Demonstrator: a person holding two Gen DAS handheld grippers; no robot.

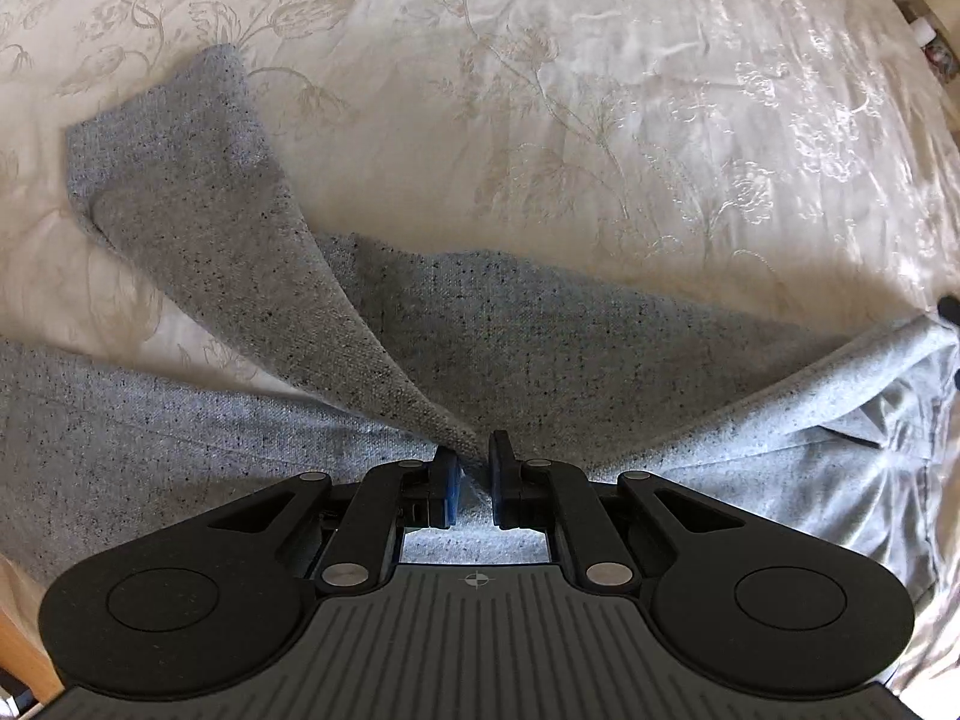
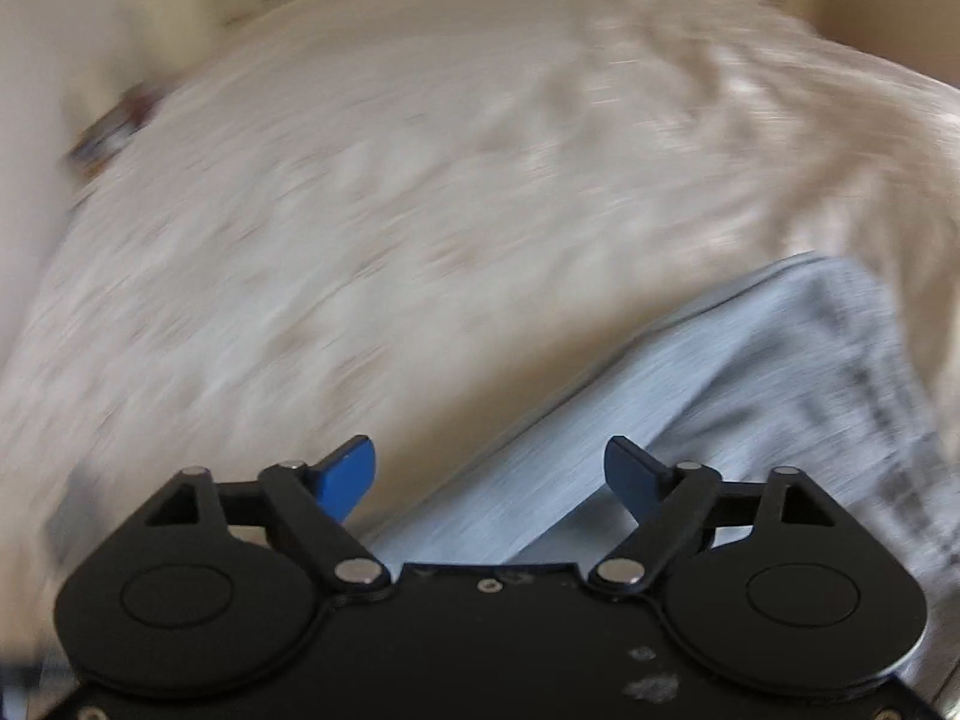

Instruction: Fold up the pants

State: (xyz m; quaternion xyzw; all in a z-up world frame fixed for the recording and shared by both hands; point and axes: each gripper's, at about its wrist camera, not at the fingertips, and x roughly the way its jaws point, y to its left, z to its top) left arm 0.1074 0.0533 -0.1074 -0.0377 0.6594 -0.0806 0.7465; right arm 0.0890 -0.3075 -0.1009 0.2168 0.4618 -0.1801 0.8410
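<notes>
The grey speckled pants (image 1: 456,348) lie spread across a bed covered with a cream bedspread (image 1: 540,90) woven in a floral pattern. In the left wrist view one trouser leg runs from the left edge across the lower middle of the picture, and the other leg is folded back on itself, rising as a long flap toward the upper left, where its hem rests on the bedspread. To the right the fabric turns paler and smoother, showing the lighter inside of the garment with creases and a seam.

The left hand-held gripper (image 1: 474,480) points steeply down at the pants, its blue-padded jaws drawn nearly together and pinching a ridge of the grey fabric, right where the folded flap meets the leg below. The cloth rises between the pads into the fold.

The right wrist view is heavily blurred. The right hand-held gripper (image 2: 489,480) has its jaws spread wide, and nothing sits between the blue pads (image 2: 351,474). Below and to the right of it lies the pale part of the pants (image 2: 750,372), running from the lower middle toward the right edge, with darker streaks near the right side that the blur makes hard to read. The rest of that view is the cream bedspread (image 2: 390,210), with a small dark, reddish object (image 2: 114,126) at the far left edge, too smeared to identify
</notes>
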